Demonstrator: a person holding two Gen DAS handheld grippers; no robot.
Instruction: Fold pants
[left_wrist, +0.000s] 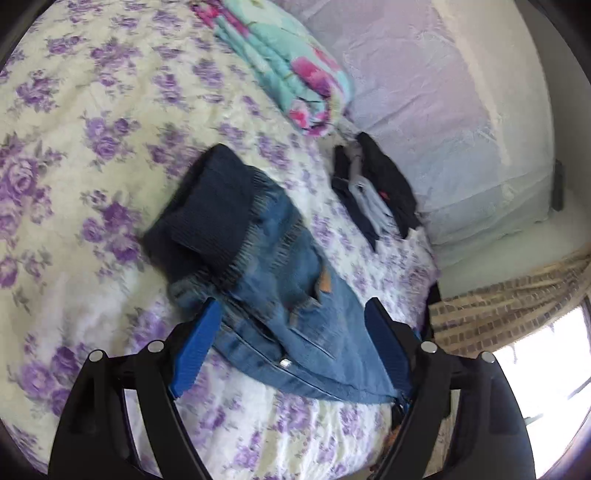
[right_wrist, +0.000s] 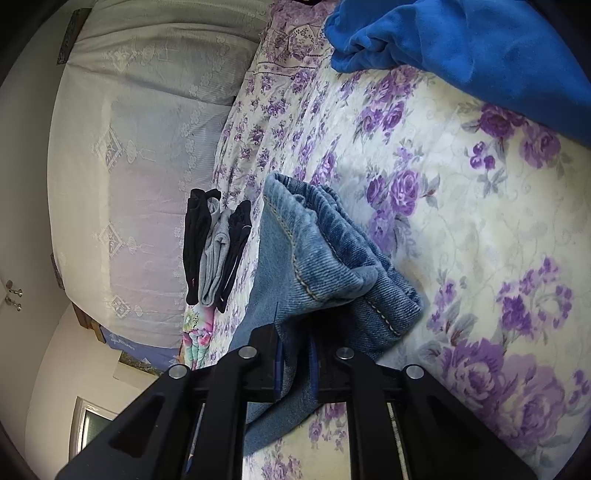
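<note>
Blue jeans (left_wrist: 295, 314) with a dark ribbed waistband (left_wrist: 207, 218) lie on the floral bedspread. My left gripper (left_wrist: 291, 306) is open, its blue fingers (left_wrist: 195, 350) on either side of the jeans near the waist and metal button. In the right wrist view the jeans (right_wrist: 325, 251) are bunched and lifted off the bed. My right gripper (right_wrist: 295, 354) is shut on a fold of the denim, the fabric pinched between its fingers.
The bed has a purple-flowered cover (left_wrist: 92, 129). Folded dark and grey clothes (left_wrist: 373, 184) lie near the pillows (left_wrist: 443, 110); they also show in the right wrist view (right_wrist: 218, 247). A folded teal-pink blanket (left_wrist: 288, 66) lies beyond. A blue garment (right_wrist: 461, 40) lies at the far right.
</note>
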